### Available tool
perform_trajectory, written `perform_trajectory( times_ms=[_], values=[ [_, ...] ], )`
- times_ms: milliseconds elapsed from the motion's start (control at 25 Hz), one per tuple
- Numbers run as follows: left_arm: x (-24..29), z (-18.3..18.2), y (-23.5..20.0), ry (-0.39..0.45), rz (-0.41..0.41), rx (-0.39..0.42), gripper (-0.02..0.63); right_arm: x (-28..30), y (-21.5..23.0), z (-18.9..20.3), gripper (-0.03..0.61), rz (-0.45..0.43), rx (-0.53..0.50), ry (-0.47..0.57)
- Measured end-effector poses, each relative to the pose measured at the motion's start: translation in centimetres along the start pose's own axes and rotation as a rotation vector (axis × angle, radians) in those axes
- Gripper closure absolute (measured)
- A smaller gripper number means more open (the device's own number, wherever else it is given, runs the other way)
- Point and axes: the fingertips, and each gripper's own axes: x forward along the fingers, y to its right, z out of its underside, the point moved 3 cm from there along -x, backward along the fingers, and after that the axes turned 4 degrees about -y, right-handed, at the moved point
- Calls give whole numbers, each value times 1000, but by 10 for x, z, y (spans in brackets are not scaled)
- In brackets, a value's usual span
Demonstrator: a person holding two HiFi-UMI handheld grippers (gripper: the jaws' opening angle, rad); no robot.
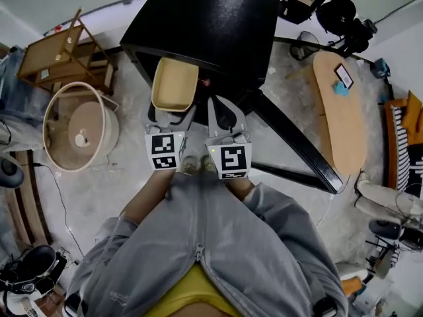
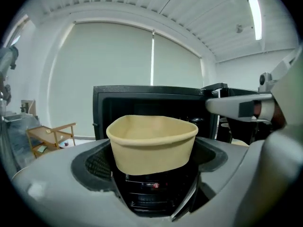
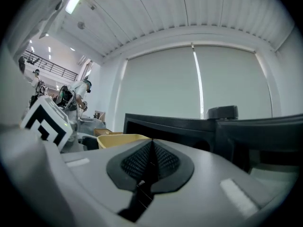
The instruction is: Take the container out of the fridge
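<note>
The left tongs (image 2: 151, 176) stand wide apart and clamp the tan container (image 2: 152, 143) by its two opposite side walls. They hold it upright and level in the air, directly in front of the open compartment of the black fridge (image 2: 142, 100) (the fridge door (image 1: 297, 144) is swung out to the person's right). The right tongs (image 3: 150, 162) are fully closed, jaw flat against jaw with nothing between them. In the head view they sit side by side with the left tongs, just to the right of the container.
</note>
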Motion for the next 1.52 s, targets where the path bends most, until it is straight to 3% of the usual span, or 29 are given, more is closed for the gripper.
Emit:
perform_trajectory(
  times_ms=[200,520,760,880,1520],
  values=[
    [-45,5,-12,0,-67,-45,107,7,-18,-3,580,-82,-17,19],
    [-106,1,-38,68,-252,-100,107,3,-48,-8,580,-223,-23,48],
    [-132,-20,-52,126,-351,-79,107,-3,-61,-26,580,-283,-24,80],
    [-136,-27,-52,140,-366,-51,107,-5,-64,-35,580,-295,-24,94],
    [-127,-32,-41,160,-311,-68,107,-7,-53,-27,580,-258,-33,74]
  ],
)
